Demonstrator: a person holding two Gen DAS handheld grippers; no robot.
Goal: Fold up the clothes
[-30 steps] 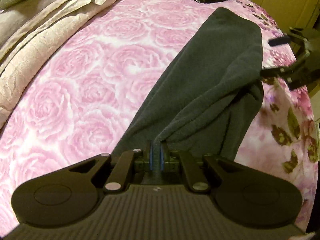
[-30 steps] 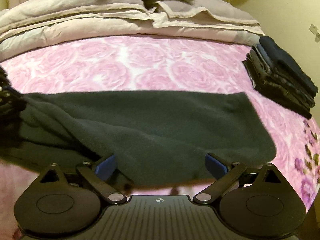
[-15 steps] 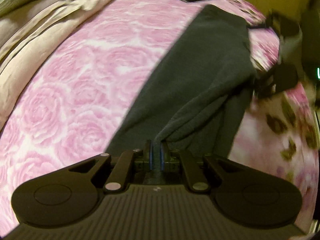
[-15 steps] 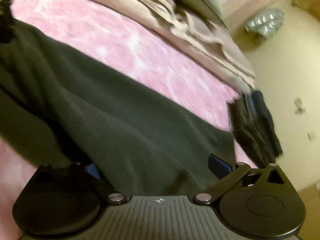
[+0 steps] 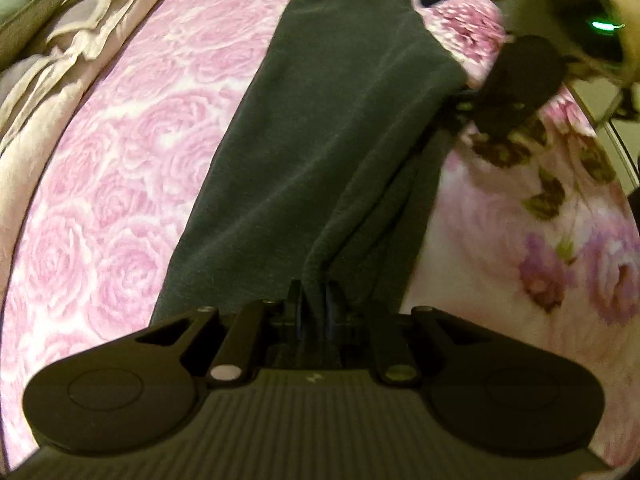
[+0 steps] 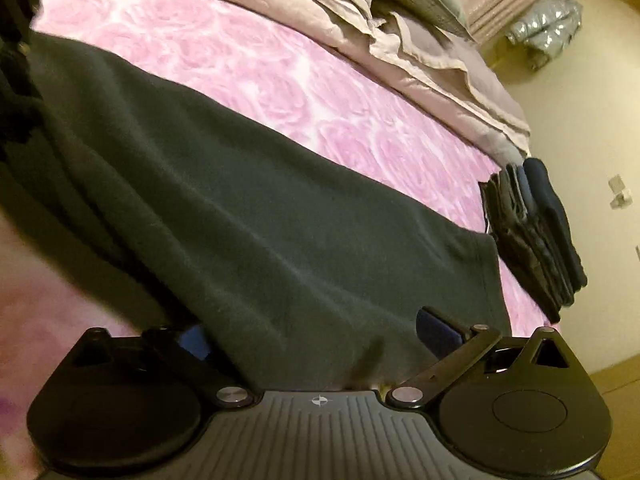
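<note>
A dark grey fleece garment (image 5: 320,128) lies stretched in a long strip across the pink rose bedspread (image 5: 132,168). My left gripper (image 5: 314,314) is shut on a bunched edge of it at the near end. In the right wrist view the garment (image 6: 260,208) fills the middle. My right gripper (image 6: 316,336) is open, its blue-padded fingers (image 6: 434,330) spread either side of the cloth's near edge. The right gripper also shows in the left wrist view (image 5: 516,84), at the garment's right edge.
A stack of folded dark clothes (image 6: 532,236) sits on the bed beyond the garment's far end. Rumpled beige bedding (image 6: 400,36) and a green pillow (image 5: 36,12) lie along the bed's far side. A cream wall (image 6: 580,112) stands to the right.
My right gripper has tilted and moved in along the garment's edge, staying open. My left gripper has kept its hold. The garment now lies pulled straighter and narrower.
</note>
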